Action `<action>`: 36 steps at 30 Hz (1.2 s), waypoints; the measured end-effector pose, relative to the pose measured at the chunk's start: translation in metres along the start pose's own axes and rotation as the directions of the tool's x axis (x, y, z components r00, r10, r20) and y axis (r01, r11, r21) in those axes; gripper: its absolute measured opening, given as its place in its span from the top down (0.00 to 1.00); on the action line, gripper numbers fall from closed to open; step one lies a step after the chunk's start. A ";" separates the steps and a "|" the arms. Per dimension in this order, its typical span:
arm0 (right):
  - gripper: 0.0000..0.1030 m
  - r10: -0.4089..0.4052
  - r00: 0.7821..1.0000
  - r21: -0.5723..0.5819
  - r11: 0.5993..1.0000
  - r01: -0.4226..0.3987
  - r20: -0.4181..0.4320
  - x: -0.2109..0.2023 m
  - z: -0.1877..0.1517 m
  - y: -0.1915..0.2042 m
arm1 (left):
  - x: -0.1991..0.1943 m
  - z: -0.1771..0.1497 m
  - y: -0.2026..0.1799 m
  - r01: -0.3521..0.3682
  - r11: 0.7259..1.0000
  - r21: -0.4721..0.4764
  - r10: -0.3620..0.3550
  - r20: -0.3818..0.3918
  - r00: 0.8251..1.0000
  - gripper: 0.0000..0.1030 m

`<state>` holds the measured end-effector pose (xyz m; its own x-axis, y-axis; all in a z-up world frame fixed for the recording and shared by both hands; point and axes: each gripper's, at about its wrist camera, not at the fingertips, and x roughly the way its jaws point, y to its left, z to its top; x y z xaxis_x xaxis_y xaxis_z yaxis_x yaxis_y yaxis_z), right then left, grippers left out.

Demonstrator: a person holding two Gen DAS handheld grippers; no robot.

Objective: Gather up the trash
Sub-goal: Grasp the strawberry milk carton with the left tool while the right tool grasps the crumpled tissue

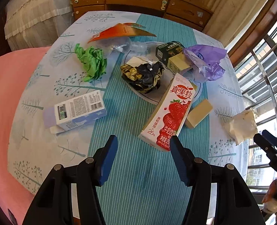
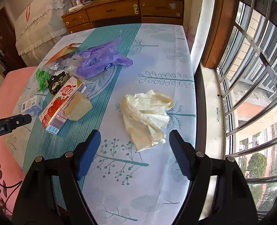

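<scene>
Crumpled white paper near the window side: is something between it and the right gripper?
Nothing visible is in the way. The right gripper is open, and the white paper lies alone on the tablecloth just ahead of its fingertips. The beige block and strawberry carton sit off to the side, apart from the paper.

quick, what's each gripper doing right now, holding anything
Left gripper: open, holding nothing, above the table near the strawberry milk carton.
Right gripper: open, holding nothing, just short of the crumpled white paper.
</scene>
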<state>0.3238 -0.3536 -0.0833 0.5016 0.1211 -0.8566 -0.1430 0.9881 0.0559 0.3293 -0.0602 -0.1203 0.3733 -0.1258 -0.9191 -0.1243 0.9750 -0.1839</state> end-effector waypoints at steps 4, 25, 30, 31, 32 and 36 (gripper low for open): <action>0.29 -0.016 1.000 0.002 1.000 0.016 -0.010 0.011 0.011 -0.012 | 0.023 0.015 -0.021 0.000 0.997 0.079 0.003 -0.038 0.999 0.43; 0.24 0.054 0.992 -0.113 0.991 -0.067 -0.113 0.106 0.036 -0.026 | 0.085 0.042 -0.052 0.006 0.985 0.171 0.023 -0.168 0.986 0.40; 0.23 0.104 0.987 -0.004 0.994 -0.105 -0.120 0.120 0.045 -0.037 | 0.093 0.046 -0.054 0.012 0.989 0.148 0.015 -0.176 0.984 0.40; 0.23 0.094 0.988 -0.016 0.995 -0.096 -0.123 0.121 0.046 -0.035 | 0.093 0.047 -0.052 0.012 0.990 0.139 0.012 -0.171 0.985 0.40; 0.26 0.089 0.988 -0.028 0.995 -0.094 -0.128 0.122 0.046 -0.032 | 0.093 0.047 -0.051 0.013 0.991 0.130 0.009 -0.168 0.986 0.40; 0.45 0.112 0.983 0.007 0.994 -0.112 -0.145 0.120 0.047 -0.029 | 0.087 0.041 -0.046 0.013 0.995 0.100 0.003 -0.159 0.987 0.42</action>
<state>0.4285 -0.3633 -0.1635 0.3539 0.2156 -0.9101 -0.1918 0.9691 0.1550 0.4049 -0.1081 -0.1778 0.2225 -0.1503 -0.9633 -0.0266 0.9867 -0.1601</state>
